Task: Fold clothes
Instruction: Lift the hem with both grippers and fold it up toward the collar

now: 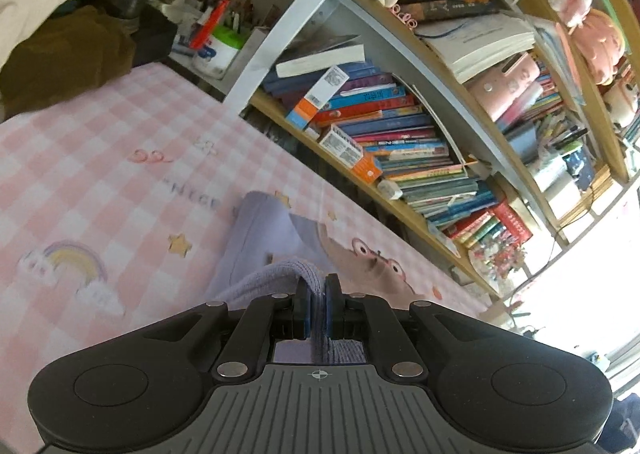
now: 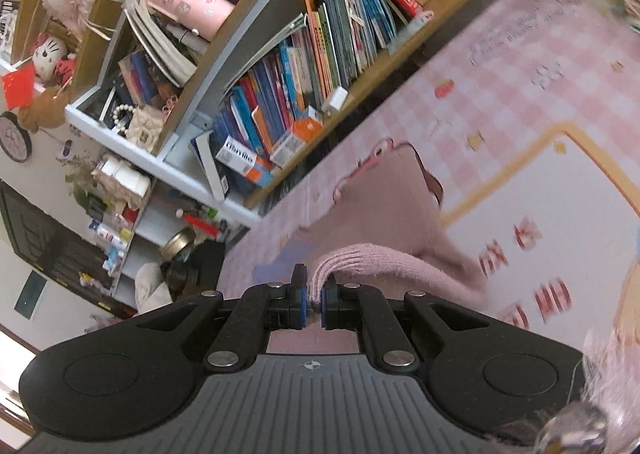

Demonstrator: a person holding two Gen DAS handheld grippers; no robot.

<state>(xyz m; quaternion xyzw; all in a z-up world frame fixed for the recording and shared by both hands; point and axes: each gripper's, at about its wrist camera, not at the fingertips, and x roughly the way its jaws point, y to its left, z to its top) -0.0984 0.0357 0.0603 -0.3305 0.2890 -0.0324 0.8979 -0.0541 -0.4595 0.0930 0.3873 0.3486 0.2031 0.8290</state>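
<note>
A knit sweater shows lavender in the left wrist view (image 1: 260, 246) and pink in the right wrist view (image 2: 400, 213). It hangs over a pink checked bed sheet (image 1: 100, 157). My left gripper (image 1: 317, 296) is shut on a ribbed edge of the sweater, which loops up between the blue pads. My right gripper (image 2: 313, 296) is shut on another ribbed edge (image 2: 344, 262). The cloth drapes away from both grippers toward the sheet. The rest of the sweater is hidden below the gripper bodies.
A bookshelf (image 1: 400, 125) crammed with books, plush toys and boxes stands along the far side of the bed; it also shows in the right wrist view (image 2: 280, 65). A heap of brown and white clothes (image 1: 60, 33) lies at the bed's far left end.
</note>
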